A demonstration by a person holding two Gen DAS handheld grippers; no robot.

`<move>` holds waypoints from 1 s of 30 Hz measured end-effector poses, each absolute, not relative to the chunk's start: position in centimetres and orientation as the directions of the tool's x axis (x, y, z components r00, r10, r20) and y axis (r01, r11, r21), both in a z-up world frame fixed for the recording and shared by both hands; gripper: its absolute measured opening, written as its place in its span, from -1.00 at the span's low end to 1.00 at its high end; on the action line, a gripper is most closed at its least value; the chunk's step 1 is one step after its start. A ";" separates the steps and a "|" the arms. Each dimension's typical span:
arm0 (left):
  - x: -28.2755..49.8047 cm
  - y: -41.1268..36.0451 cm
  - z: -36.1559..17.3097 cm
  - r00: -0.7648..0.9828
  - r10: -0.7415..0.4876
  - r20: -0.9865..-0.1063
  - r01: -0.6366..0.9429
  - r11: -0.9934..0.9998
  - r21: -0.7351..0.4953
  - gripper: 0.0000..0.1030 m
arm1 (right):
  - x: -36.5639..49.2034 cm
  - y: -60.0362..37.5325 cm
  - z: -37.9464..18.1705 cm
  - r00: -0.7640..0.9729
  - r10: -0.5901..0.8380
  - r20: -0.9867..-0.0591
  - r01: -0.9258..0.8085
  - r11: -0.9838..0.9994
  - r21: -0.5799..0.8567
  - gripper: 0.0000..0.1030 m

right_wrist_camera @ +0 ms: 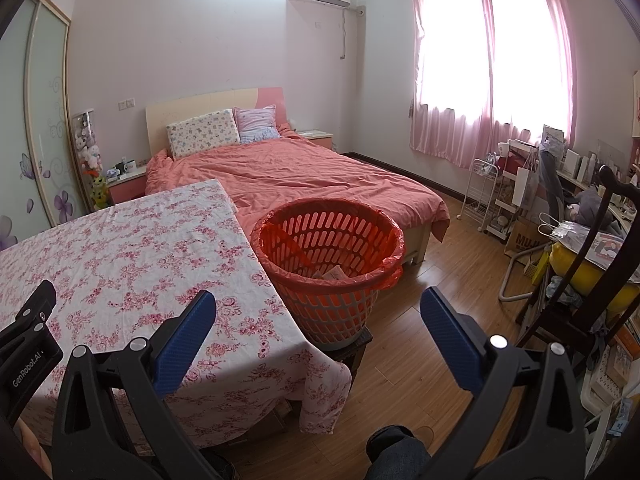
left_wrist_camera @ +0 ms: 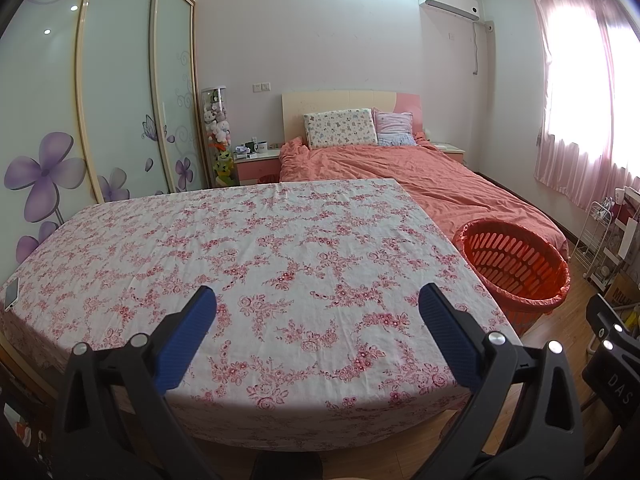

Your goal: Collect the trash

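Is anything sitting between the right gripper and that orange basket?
No. In the right wrist view, only tablecloth edge and bare wood floor separate the open right gripper from the basket.

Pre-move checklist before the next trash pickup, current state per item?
1. Left gripper open and holding nothing: ok.
2. Right gripper open and holding nothing: ok.
3. Orange slotted plastic basket with red liner upright beside the table's right edge, mouth unobstructed: ok.
4. Trash already inside the basket: ok, a crumpled paper-like scrap lies at the bottom.
5. Trash left on the pink floral tablecloth: cannot tell; none shows, only a white phone at its left edge, which is not trash.
6. Next target identified: not ok, no loose trash is visible in either view.
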State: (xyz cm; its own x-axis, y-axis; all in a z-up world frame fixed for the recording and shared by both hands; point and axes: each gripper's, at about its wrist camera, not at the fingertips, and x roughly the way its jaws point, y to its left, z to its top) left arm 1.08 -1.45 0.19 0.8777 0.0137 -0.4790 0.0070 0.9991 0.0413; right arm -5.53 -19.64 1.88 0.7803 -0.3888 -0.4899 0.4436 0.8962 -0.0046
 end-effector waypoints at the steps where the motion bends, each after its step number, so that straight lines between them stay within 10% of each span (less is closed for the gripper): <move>1: 1.0 -1.4 0.2 0.877 0.013 -0.479 0.007 0.999 0.041 0.92 | -5.5 -19.6 1.9 0.780 -0.389 -0.490 0.444 0.896 -0.005 0.96; 30: 0.9 -1.7 -0.1 0.876 0.012 -0.482 0.009 0.999 0.042 0.92 | -5.5 -19.6 2.0 0.779 -0.388 -0.492 0.443 0.896 -0.004 0.96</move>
